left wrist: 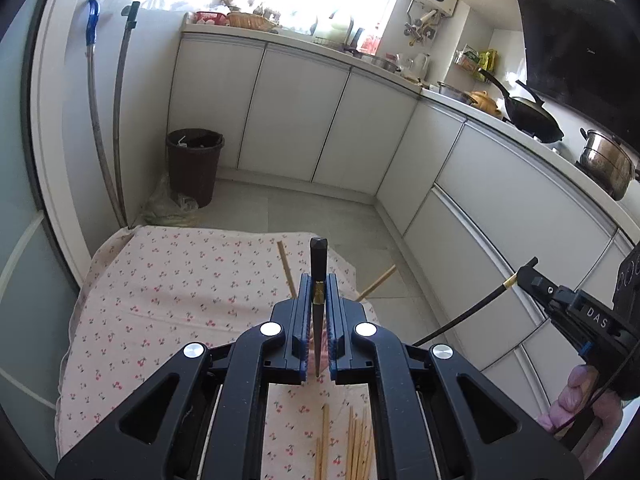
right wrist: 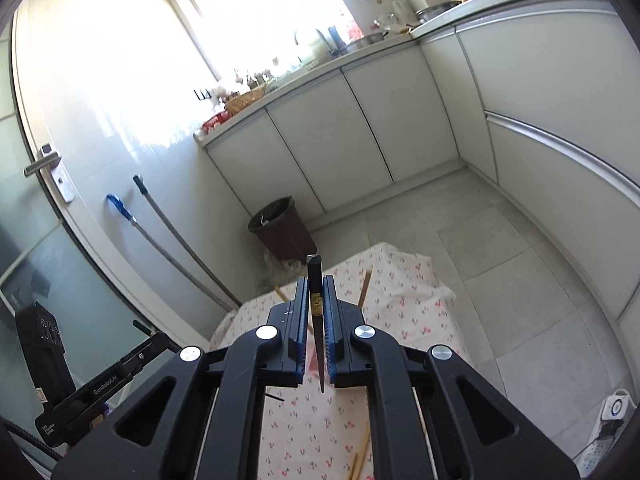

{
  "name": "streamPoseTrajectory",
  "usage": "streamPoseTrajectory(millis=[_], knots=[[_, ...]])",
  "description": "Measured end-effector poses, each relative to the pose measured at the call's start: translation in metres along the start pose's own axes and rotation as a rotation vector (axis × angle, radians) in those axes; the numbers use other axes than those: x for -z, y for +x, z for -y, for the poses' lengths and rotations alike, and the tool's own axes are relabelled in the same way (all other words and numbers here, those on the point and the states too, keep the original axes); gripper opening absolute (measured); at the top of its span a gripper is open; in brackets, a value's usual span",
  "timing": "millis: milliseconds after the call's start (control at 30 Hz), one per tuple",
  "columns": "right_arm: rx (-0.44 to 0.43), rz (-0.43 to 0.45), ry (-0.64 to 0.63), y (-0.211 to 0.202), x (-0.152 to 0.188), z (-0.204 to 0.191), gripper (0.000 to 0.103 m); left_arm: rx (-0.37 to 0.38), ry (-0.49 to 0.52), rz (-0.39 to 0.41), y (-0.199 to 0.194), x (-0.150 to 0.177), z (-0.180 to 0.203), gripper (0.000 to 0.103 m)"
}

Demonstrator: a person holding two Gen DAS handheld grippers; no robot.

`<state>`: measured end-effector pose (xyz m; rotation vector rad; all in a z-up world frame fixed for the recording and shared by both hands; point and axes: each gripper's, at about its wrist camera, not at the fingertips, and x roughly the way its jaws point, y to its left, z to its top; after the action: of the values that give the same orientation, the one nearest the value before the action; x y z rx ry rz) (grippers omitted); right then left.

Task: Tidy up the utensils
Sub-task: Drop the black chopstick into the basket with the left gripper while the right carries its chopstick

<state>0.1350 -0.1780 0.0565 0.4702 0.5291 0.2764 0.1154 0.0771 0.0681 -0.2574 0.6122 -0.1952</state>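
Left gripper point(left wrist: 319, 292): clamped on a black tapered chopstick point(left wrist: 318, 264), above the cherry-print tablecloth point(left wrist: 160, 280).
Right gripper point(right wrist: 316, 300): clamped on another black tapered chopstick point(right wrist: 314, 276), above that cloth.

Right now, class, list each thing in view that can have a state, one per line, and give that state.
Left tongs: shut on a black chopstick, lifted off the cloth.
Right tongs: shut on a second black chopstick, also lifted.
Wooden chopsticks: lying loose on the floral cloth.
Bin: open, no lid.
Cabinet doors: closed.
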Motion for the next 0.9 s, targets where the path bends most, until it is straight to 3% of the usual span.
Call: streamPoseTrajectory(millis=[167,400,700,900], knots=[[0.009,0.024,0.008,0.011,-0.013,0.009,0.007,-0.013,-0.002,0.004,0.039,-0.014,0.015,0.006],[0.009,-0.013,0.061,0.034,-0.018,0.028,0.007,-0.066,-0.032,-0.067,0.094,-0.002,0.007,0.011],[0.017,-0.004,0.080,0.050,-0.019,0.029,0.007,-0.085,-0.193,-0.009,0.039,-0.003,-0.032,0.025],[0.035,-0.006,0.083,0.069,-0.015,0.024,0.007,-0.094,-0.254,-0.085,0.027,0.010,-0.057,0.027]])
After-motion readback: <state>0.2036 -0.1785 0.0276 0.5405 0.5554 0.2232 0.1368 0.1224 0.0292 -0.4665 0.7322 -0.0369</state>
